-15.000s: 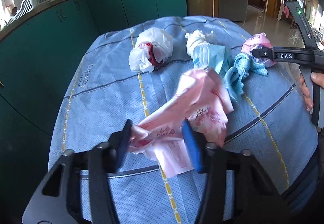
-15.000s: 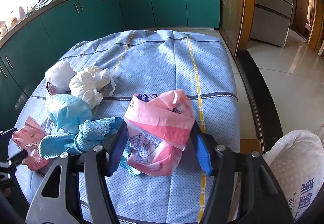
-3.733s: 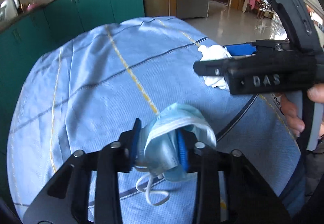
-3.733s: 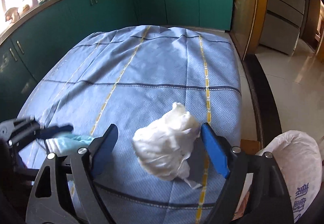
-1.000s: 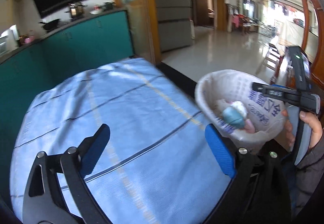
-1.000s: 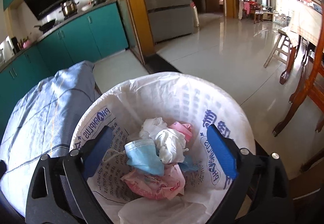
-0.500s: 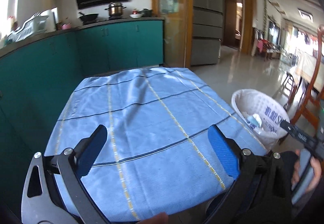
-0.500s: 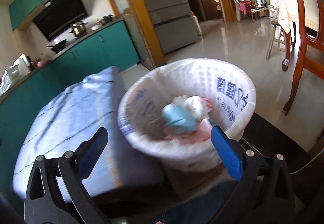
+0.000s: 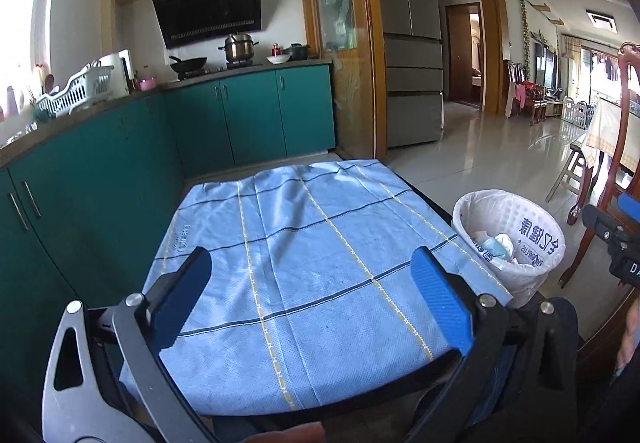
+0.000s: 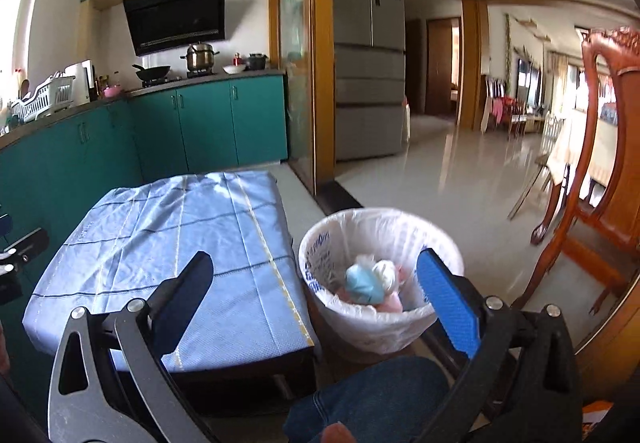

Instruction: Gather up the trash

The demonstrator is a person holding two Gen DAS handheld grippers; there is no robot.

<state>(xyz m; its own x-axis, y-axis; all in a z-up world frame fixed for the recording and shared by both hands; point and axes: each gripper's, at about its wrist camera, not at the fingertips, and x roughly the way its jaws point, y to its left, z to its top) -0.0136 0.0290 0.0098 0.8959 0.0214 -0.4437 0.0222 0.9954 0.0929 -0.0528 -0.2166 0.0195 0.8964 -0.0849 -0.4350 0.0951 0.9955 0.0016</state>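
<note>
A white-lined waste basket stands on the floor at the table's right side. Inside it lie a blue face mask, white crumpled tissue and pink wrapping. The table carries only its blue checked cloth. My left gripper hangs open above the table's near edge, holding nothing. Open and holding nothing too, my right gripper is raised over the gap between table and basket. In the left wrist view the right gripper's body shows at the right edge.
Teal kitchen cabinets run along the left and back, with pots on the stove. A steel fridge stands beyond a wooden door frame. A wooden chair is to the right of the basket. A person's denim-clad knee is below.
Both grippers have pulled back and up from the basket. A second ago the right one looked straight down into it; now the whole table and kitchen show.
</note>
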